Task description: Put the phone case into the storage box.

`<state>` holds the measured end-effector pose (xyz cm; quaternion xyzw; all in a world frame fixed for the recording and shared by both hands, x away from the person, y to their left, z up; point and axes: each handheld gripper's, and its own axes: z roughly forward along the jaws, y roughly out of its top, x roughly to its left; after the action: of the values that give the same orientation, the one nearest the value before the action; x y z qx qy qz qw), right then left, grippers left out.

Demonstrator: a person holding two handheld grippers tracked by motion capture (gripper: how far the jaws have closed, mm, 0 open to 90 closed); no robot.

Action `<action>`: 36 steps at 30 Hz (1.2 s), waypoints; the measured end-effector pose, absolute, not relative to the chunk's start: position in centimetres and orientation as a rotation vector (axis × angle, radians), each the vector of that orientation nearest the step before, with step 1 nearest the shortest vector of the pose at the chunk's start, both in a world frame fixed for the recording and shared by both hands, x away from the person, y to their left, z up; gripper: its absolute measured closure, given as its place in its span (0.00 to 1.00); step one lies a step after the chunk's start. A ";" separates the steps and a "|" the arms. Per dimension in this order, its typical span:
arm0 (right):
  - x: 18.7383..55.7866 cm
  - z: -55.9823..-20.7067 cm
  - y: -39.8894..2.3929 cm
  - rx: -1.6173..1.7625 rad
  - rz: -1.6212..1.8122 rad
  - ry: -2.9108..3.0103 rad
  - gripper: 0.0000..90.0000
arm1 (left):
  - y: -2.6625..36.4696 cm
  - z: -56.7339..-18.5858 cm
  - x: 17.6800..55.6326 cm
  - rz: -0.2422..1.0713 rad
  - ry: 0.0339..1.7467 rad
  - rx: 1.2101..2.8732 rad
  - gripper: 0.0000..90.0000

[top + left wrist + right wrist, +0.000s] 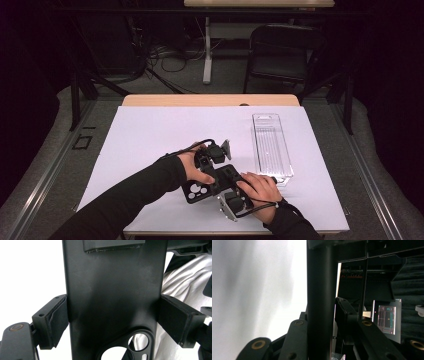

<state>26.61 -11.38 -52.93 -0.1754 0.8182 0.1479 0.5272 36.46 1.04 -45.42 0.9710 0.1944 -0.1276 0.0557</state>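
Note:
A black phone case with round camera cutouts is held above the near middle of the table between both hands. My left gripper is shut across the case's width. In the left gripper view its pads press on both long edges of the case. My right gripper comes in from the right. In the right gripper view the case stands edge-on between the jaws, with one pad close beside it; I see no firm press there.
A clear, long plastic tray lies on the right of the white-covered table. A black chair stands beyond the far edge. A lit screen glows in the dark background of the right gripper view.

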 end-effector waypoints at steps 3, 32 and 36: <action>26.6 -53.0 -11.4 -0.417 0.357 1.950 0.83 | 1.1 -45.4 36.5 -0.390 0.590 2.942 0.16; 26.7 -53.5 -11.2 -0.415 0.360 1.912 0.91 | 1.4 -45.8 36.8 -0.432 0.625 2.923 0.15; 26.7 -53.5 -11.2 -0.416 0.362 1.901 0.92 | 1.4 -45.8 36.8 -0.429 0.627 2.922 0.15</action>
<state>26.67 -11.15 -53.51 -0.1755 0.8028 0.1529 0.5489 36.76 1.43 -45.80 0.9660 0.2072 -0.1419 0.0611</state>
